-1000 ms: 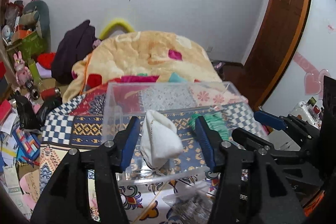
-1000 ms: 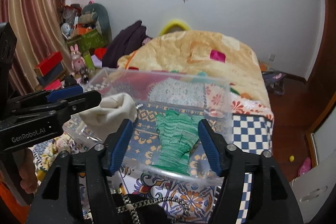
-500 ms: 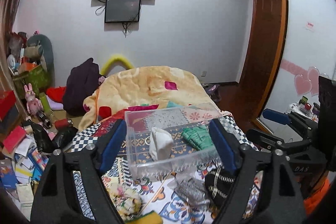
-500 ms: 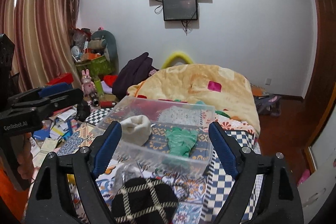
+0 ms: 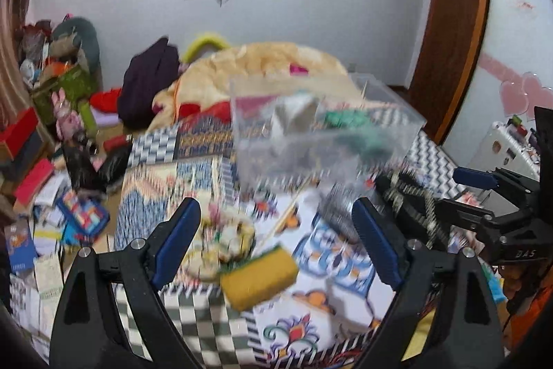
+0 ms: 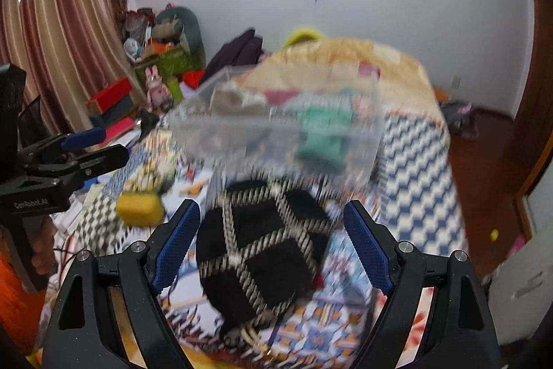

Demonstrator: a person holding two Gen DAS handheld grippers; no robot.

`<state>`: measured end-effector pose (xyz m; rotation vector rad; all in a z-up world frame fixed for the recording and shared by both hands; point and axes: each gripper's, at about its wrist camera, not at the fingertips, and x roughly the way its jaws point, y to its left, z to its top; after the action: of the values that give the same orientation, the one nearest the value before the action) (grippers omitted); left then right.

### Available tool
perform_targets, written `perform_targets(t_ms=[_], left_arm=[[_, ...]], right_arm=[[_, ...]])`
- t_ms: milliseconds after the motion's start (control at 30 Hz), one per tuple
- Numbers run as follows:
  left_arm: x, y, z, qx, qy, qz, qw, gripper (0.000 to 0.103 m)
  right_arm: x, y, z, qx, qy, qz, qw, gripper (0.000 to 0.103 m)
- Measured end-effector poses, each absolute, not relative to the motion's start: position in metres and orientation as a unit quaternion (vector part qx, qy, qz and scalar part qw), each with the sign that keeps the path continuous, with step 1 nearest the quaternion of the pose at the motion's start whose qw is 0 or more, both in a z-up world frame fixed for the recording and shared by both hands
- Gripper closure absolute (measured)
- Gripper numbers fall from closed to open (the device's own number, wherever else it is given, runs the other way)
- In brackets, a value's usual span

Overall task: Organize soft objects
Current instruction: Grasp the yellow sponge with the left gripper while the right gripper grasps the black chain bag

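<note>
A clear plastic bin [image 5: 325, 134] sits on the patterned bedspread and holds a white sock [image 5: 293, 114] and a green glove [image 5: 349, 120]. It also shows in the right wrist view [image 6: 276, 130]. My left gripper [image 5: 276, 241] is open above a yellow sponge [image 5: 259, 277] and a pale floral soft item [image 5: 231, 236]. My right gripper [image 6: 271, 241] is open around a black plush pouch with a woven lattice [image 6: 262, 251], not touching it. The sponge [image 6: 140, 204] lies to its left. The views are motion-blurred.
An orange blanket [image 5: 269, 64] is heaped behind the bin. A grey mesh bag [image 5: 337, 208] lies in front of the bin. Boxes, toys and papers [image 5: 52, 161] crowd the floor at left. A wooden door [image 5: 449, 23] stands at right.
Both grippers have pulled back from the bin and tilted down toward the near bedspread. The sponge and black pouch now sit between the jaws. The sock and glove stay in the bin.
</note>
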<state>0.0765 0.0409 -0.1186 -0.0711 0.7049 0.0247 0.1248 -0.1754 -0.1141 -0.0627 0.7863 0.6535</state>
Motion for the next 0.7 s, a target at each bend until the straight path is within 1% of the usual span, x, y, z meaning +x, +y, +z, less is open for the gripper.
perform_targets(t_ms=[133,233,300,333,367,400,500,533,600,633,700], left_arm=[[0.068,0.046,-0.147,-0.043,0.371,0.027,0.927,0.013],[0.065,0.05,-0.162,-0.045,0.384,0.035,0.922,0.015],[0.064,0.051,-0.168,-0.051,0.392,0.035,0.918,0.025],[0.064,0.052,-0.172,-0.053,0.397,0.034,0.916,0.028],[0.064,0.052,-0.175,-0.054,0.401,0.033,0.914,0.031],[0.065,0.052,-0.178,-0.056,0.403,0.032,0.913,0.033],[0.065,0.049,-0.181,-0.056,0.408,0.031,0.911,0.047],[0.065,0.048,-0.182,-0.055,0.409,0.029,0.91,0.048],[0.064,0.045,-0.182,-0.052,0.407,0.026,0.912,0.057],[0.064,0.043,-0.181,-0.05,0.407,0.021,0.912,0.057],[0.062,0.042,-0.179,-0.048,0.403,0.019,0.914,0.058]], right_arm=[[0.124,-0.177,-0.134,-0.023,0.407,0.312,0.858,0.02],[0.121,-0.18,-0.137,-0.011,0.414,0.312,0.855,0.02],[0.121,-0.182,-0.138,-0.007,0.413,0.312,0.855,0.02],[0.12,-0.183,-0.138,-0.006,0.412,0.313,0.856,0.021],[0.12,-0.182,-0.137,-0.005,0.411,0.316,0.855,0.027],[0.12,-0.182,-0.136,-0.004,0.411,0.32,0.854,0.03],[0.115,-0.181,-0.137,-0.013,0.407,0.321,0.855,0.039],[0.115,-0.18,-0.137,-0.015,0.406,0.322,0.855,0.045],[0.114,-0.177,-0.137,-0.017,0.407,0.322,0.854,0.062],[0.115,-0.177,-0.138,-0.018,0.407,0.322,0.855,0.064],[0.115,-0.179,-0.138,-0.019,0.404,0.318,0.857,0.073]])
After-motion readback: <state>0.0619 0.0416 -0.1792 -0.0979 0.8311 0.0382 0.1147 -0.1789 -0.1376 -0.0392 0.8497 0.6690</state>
